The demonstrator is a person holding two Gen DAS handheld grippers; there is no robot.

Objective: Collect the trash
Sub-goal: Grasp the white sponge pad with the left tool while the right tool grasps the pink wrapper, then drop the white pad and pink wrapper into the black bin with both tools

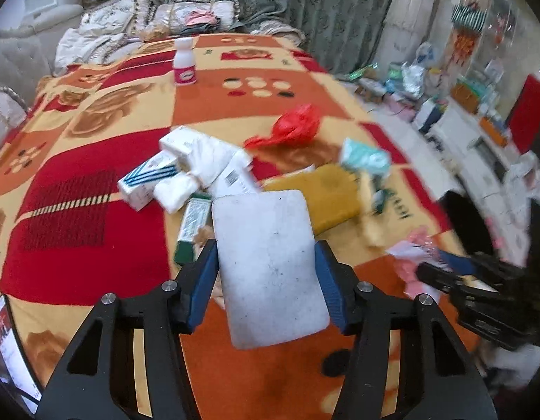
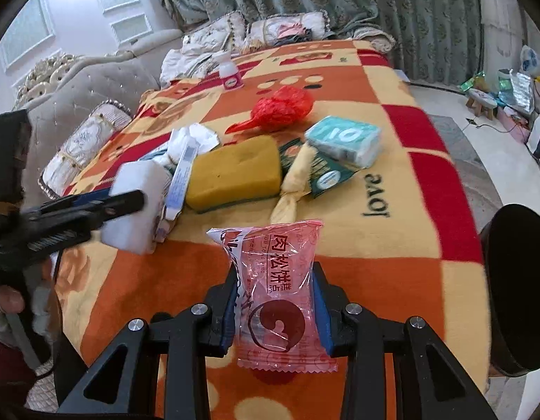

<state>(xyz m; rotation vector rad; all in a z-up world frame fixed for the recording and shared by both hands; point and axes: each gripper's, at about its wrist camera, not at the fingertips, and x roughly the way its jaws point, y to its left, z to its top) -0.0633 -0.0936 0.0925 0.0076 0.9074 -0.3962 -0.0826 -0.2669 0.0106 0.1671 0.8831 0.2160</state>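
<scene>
My left gripper (image 1: 266,273) is shut on a white foam block (image 1: 270,266), its blue pads pressed against both sides; the right wrist view shows the same gripper (image 2: 123,203) with the white foam block (image 2: 137,206) at the left. My right gripper (image 2: 273,301) is shut on a pink snack wrapper (image 2: 276,297) with red print, held upright above the blanket. Trash lies in a pile beyond: a yellow sponge (image 2: 235,175), a red plastic bag (image 2: 280,106), a teal tissue pack (image 2: 345,140), a green sachet (image 2: 325,175), white paper and small boxes (image 1: 186,168).
A patterned orange, red and yellow blanket (image 2: 427,182) covers the bed. A white bottle with a pink label (image 1: 184,63) stands far back near the pillows (image 1: 130,17). A dark round bin rim (image 2: 518,290) is at the right. Cluttered floor and shelves (image 1: 462,122) lie beyond the bed's right edge.
</scene>
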